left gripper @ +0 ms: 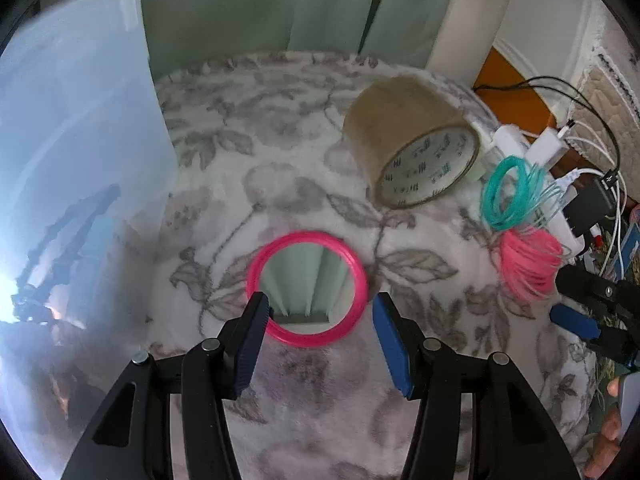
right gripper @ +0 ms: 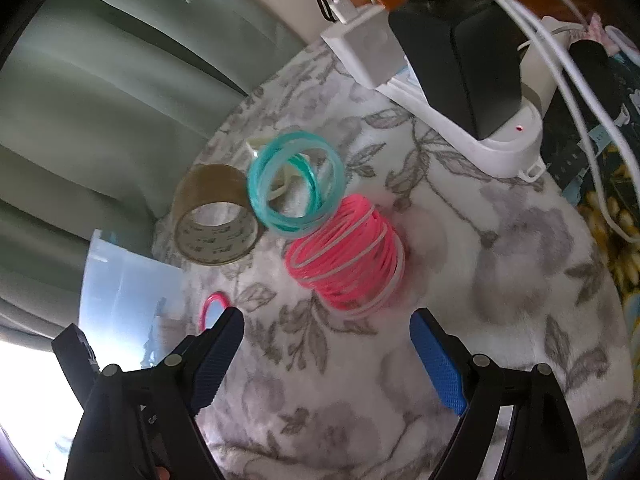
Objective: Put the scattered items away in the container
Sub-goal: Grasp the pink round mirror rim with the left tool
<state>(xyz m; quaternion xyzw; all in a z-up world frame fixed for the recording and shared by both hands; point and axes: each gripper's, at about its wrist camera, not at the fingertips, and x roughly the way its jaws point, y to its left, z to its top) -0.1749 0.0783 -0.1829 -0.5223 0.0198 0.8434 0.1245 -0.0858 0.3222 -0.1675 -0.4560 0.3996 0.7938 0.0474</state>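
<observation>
Scattered items lie on a soft, floral-patterned blanket (left gripper: pixel 304 152) in grey and white. Closest to the left gripper (left gripper: pixel 320 316) is a small round mirror with a pink rim (left gripper: pixel 306 288), lying flat and reflecting green curtain folds. The left gripper's jaws stand wide open on either side of the mirror's near edge, holding nothing; one fingertip (left gripper: pixel 256 312) overlaps the rim at the left, though contact cannot be confirmed.

Farther back and to the right, a roll of brown packing tape (left gripper: pixel 412 140) rests tilted on its side, its printed cardboard core facing the camera. Just right of the tape sits a loose bundle of teal plastic rings (left gripper: pixel 512 192), and directly below it a bundle of pink plastic rings (left gripper: pixel 528 264); the two bundles touch.

A translucent plastic container (left gripper: pixel 80 160) stands at the left edge of the blanket, its tall wall filling that side of the left wrist view. Dark shapes show blurred through the wall.

The right gripper (right gripper: pixel 326 328) hovers above the blanket near the pink rings, its jaws wide open and empty. From this view the teal rings lean against the pink ones, with the tape just beyond them.

Behind the rings lies a white power strip (right gripper: pixel 480 140) with a black adapter (right gripper: pixel 460 52) and white cables (right gripper: pixel 560 52) plugged in. Green curtains (left gripper: pixel 260 8) hang beyond the blanket.
</observation>
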